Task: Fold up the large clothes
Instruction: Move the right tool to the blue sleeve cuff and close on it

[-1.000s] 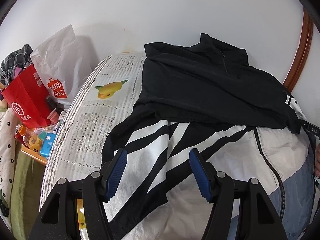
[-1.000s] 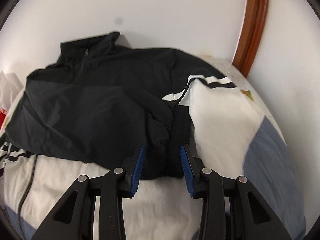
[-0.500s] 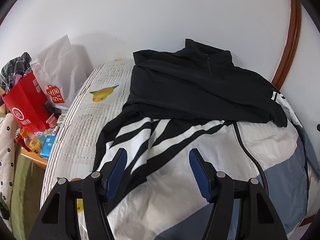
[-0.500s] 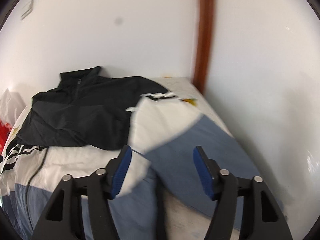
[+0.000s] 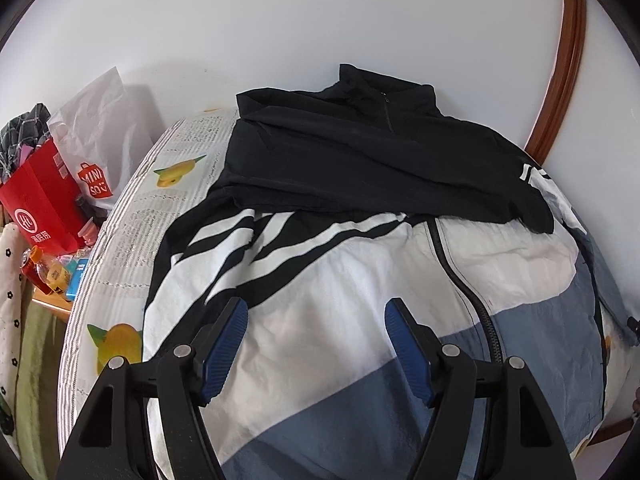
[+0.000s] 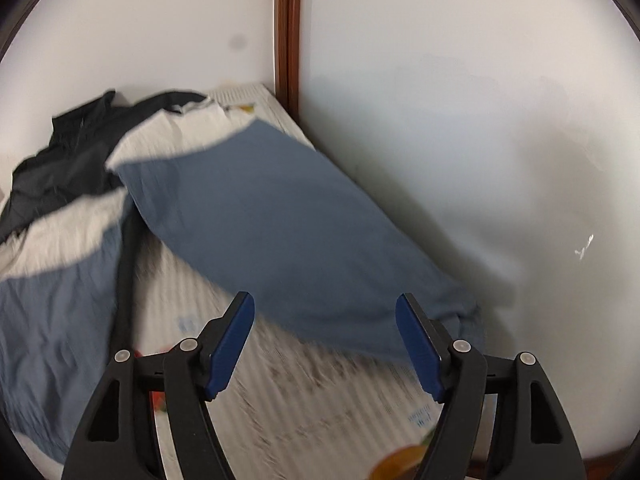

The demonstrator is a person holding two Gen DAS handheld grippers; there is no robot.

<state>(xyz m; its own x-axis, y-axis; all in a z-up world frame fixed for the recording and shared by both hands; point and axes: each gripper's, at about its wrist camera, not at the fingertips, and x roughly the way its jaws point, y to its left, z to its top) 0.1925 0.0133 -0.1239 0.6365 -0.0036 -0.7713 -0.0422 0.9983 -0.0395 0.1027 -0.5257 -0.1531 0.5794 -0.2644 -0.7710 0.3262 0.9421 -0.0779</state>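
A large jacket [image 5: 360, 280] with black top, white middle and blue hem lies spread on the bed, zipper running down its front. Its black upper part [image 5: 360, 160] is folded down over the chest. My left gripper [image 5: 316, 324] is open and empty, hovering above the white and blue front. In the right wrist view the jacket's blue sleeve [image 6: 280, 232] lies stretched out along the wall. My right gripper [image 6: 324, 320] is open and empty, just above the sleeve's lower end.
The bed [image 5: 132, 240] has a striped sheet with fruit prints. A red bag [image 5: 40, 200], a white bag [image 5: 100, 136] and bottles [image 5: 48, 276] stand to its left. A white wall [image 6: 460, 120] and a wooden post [image 6: 288, 28] border the right side.
My right gripper let go of the black fold, opened, and swung right toward the blue sleeve by the wall. My left gripper pulled back toward the jacket's hem, staying open.
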